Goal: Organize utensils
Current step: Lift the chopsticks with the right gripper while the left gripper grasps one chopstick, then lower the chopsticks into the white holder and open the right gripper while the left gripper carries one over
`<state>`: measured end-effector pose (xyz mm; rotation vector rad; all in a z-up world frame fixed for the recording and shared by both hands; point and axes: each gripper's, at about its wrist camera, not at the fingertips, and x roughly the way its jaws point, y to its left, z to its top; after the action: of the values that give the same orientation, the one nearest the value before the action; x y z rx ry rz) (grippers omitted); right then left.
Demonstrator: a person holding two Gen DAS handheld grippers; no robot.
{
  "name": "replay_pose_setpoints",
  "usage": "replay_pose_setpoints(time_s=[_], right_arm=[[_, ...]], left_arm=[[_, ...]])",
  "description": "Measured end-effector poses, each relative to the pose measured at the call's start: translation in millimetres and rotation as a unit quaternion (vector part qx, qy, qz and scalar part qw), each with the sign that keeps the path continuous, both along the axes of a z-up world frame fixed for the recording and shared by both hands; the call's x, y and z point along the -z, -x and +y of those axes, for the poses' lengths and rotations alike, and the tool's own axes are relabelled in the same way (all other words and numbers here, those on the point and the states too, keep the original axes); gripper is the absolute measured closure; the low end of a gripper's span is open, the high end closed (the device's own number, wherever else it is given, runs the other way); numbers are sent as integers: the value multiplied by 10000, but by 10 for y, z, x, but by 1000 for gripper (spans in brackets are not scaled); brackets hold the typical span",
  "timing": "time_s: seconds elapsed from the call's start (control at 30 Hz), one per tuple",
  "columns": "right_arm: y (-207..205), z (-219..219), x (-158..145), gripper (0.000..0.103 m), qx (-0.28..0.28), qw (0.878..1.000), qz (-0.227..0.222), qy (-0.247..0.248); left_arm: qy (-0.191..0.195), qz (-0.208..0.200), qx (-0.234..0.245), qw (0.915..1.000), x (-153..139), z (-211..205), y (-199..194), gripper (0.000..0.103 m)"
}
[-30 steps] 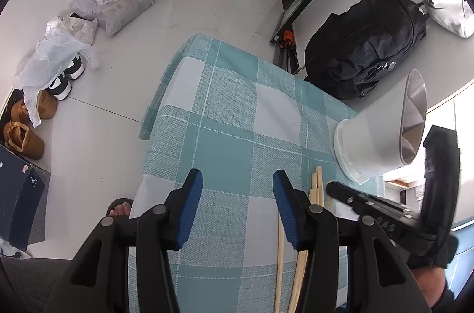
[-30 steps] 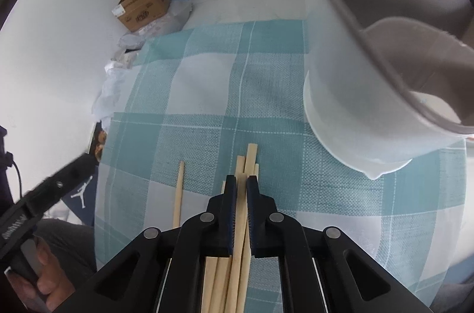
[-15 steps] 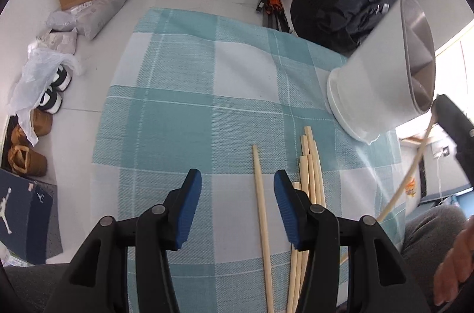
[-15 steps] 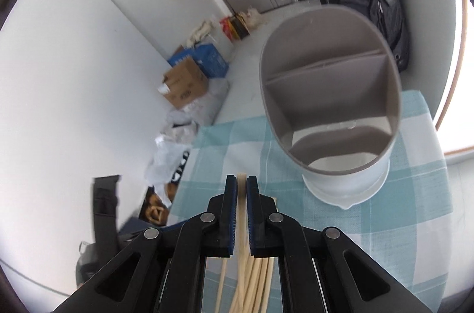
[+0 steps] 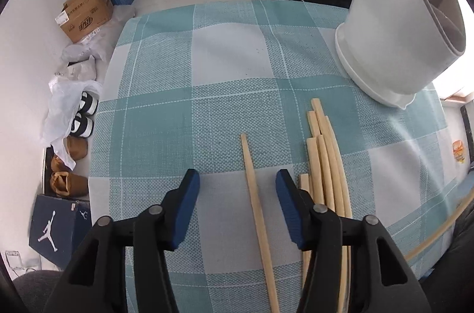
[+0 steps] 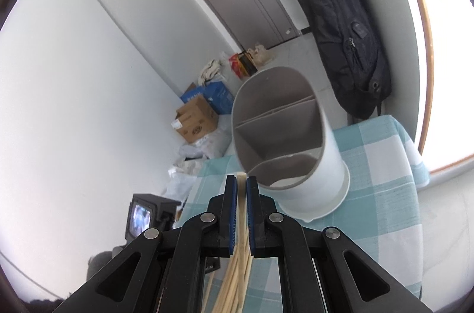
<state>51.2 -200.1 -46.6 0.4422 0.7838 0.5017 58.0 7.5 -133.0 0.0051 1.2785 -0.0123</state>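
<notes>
Checked tablecloth lies bare left of single chopstick.

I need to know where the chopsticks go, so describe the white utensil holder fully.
The utensil holder is a tall, oval, white tub of what looks like plastic, grey inside, with two partitions making three compartments, all apparently empty. It has a stepped base with a small spout-like lip, and stands upright on the checked tablecloth near its far corner.

A teal-and-white checked cloth covers the desk. Pale tan wooden chopsticks lie at four o'clock; at two o'clock, a white plastic holder, grey inside. Blue pads line black tongs.
</notes>
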Motion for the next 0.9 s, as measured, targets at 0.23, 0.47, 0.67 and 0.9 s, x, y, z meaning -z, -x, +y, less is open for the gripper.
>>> replay_pose_setpoints(time_s=[0.23, 0.47, 0.67, 0.9], right_arm=[[-22, -259, -69, 97, 232, 9991, -42, -346], [44, -345, -110, 97, 348, 9985, -128, -414], [143, -317, -161, 97, 412, 9984, -311, -251], [278, -190, -214, 97, 383, 9975, -595, 18]], left_arm=[[173, 372, 237, 9989, -5, -136, -119, 101], [674, 91, -225, 9974, -46, 73, -121, 101], [888, -1173, -505, 9878, -516, 239, 157, 101], [968, -2379, -481, 9653, -974, 115, 424, 101]])
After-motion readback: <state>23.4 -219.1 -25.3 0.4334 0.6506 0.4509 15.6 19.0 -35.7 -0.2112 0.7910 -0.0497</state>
